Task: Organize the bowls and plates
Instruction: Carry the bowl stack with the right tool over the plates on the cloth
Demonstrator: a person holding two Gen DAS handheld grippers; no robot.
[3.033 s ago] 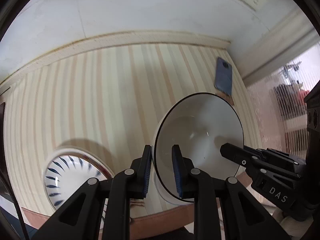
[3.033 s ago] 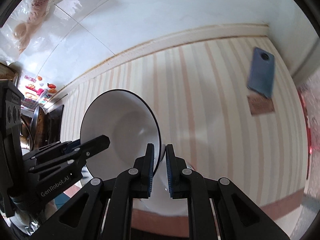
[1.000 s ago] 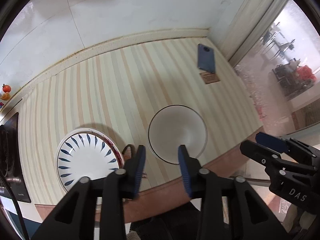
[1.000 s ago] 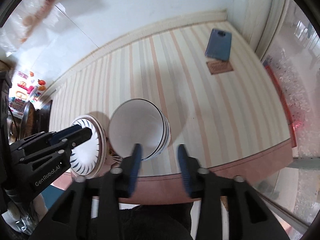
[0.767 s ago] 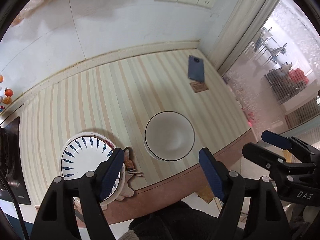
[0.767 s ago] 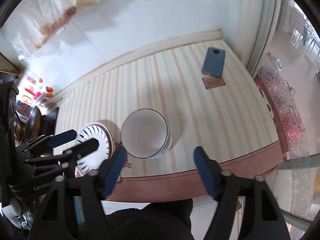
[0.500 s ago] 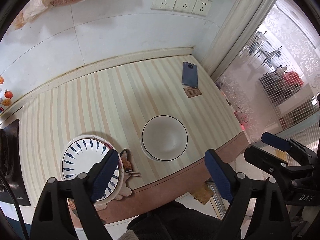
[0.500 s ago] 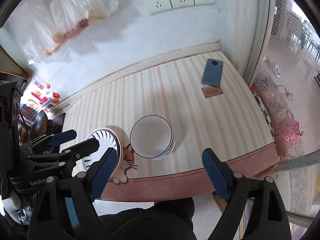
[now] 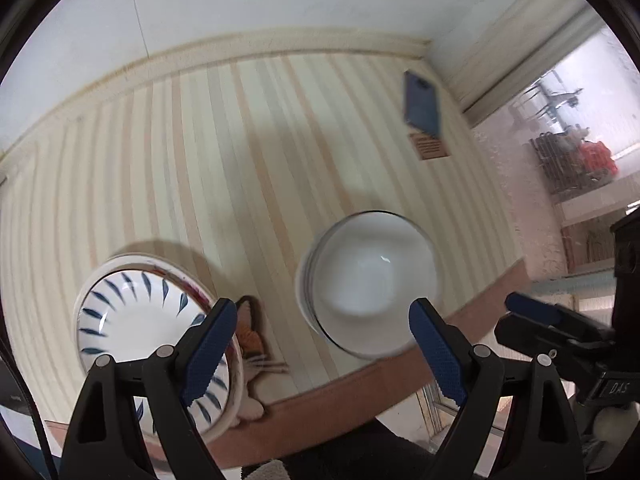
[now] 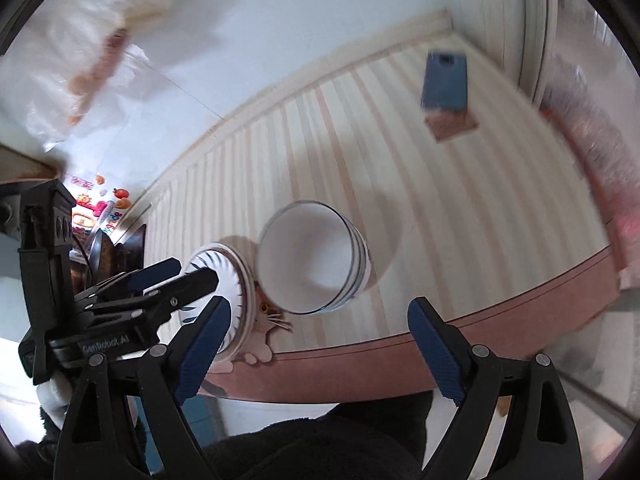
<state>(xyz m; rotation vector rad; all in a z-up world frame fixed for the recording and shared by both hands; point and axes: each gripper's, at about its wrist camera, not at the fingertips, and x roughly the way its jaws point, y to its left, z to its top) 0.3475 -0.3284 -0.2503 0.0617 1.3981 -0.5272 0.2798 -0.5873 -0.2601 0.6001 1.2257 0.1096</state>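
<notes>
A stack of white bowls with dark rims (image 9: pixel 372 280) (image 10: pixel 308 256) stands on the striped counter (image 9: pixel 240 160) near its front edge. Left of it sits a white plate with blue leaf marks (image 9: pixel 136 320) (image 10: pixel 224 280), resting on a cat-shaped mat (image 9: pixel 250 334). My left gripper (image 9: pixel 320 308) hangs open above the gap between plate and bowls, holding nothing. My right gripper (image 10: pixel 319 306) is open too, over the bowls' near side, and empty. Each gripper shows at the edge of the other's view: the left gripper (image 10: pixel 192 274) over the plate, the right gripper (image 9: pixel 506 316) beyond the counter's front edge.
A blue phone (image 9: pixel 420 106) (image 10: pixel 444 80) lies at the back right, over a small brown card (image 9: pixel 430 146). The wall runs along the back, with plastic bags (image 10: pixel 80 40) hanging on it. A dark stove area (image 10: pixel 100 248) lies to the left. A brown counter edge (image 9: pixel 360 396) runs along the front.
Three seconds ago both grippers were shut on a white bowl's rim. They let go, opened wide and drew back; now both have dropped closer to the counter. The bowl rests on the stack.
</notes>
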